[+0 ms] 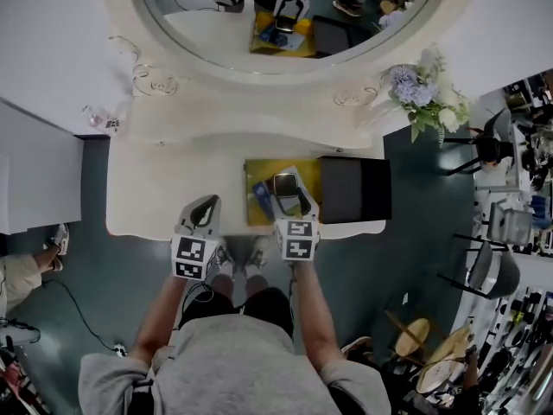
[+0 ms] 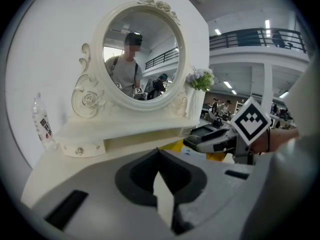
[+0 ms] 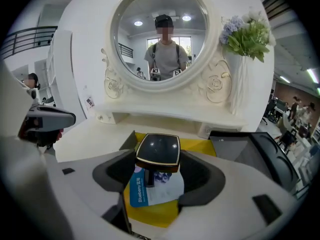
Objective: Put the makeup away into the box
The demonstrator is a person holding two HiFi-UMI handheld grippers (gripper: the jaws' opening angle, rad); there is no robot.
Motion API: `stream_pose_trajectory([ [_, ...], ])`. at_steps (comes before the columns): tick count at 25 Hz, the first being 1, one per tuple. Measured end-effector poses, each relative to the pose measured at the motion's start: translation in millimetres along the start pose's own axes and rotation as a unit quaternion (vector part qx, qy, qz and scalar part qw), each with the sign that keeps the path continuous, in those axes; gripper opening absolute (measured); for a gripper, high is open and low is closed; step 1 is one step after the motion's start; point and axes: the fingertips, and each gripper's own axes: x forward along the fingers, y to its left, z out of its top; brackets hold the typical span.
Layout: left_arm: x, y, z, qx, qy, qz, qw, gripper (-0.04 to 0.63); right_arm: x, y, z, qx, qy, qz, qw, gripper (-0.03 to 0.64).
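Your right gripper (image 1: 288, 190) has its jaws spread wide and closed on a square black compact with a gold rim (image 3: 158, 150), one jaw against each side of it. The compact sits clear of what lies below it, over a flat yellow tray (image 1: 257, 173) in the middle of the cream-white worktop (image 1: 173, 171). Directly under it on that tray lies a blue-and-white sachet (image 3: 150, 191) (the word "Blueberry" runs along its blue edge).

The compact is not in the black rectangular box (image 1: 354, 188). That box stands on the worktop just to the right of the yellow tray, touching or nearly touching it, and the right gripper view shows its grey inside.

Your left gripper (image 1: 205, 206) is over the near edge of the worktop, left of the tray and apart from it. Its jaws are brought together with nothing between them.

At the back of the worktop stands the oval mirror in its carved cream frame (image 3: 160, 29), with a bunch of pale blue and white flowers (image 1: 423, 93) at its right. A clear plastic bottle with a red label (image 2: 44, 126) stands at its left.
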Motion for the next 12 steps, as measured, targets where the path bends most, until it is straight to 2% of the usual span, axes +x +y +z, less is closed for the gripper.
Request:
stream_pose_trajectory([
  [12, 24, -10, -23, -0.013, 0.031, 0.008, 0.9994, 0.000, 36, -18, -38, 0.001, 0.059, 0.012, 0.998, 0.291],
])
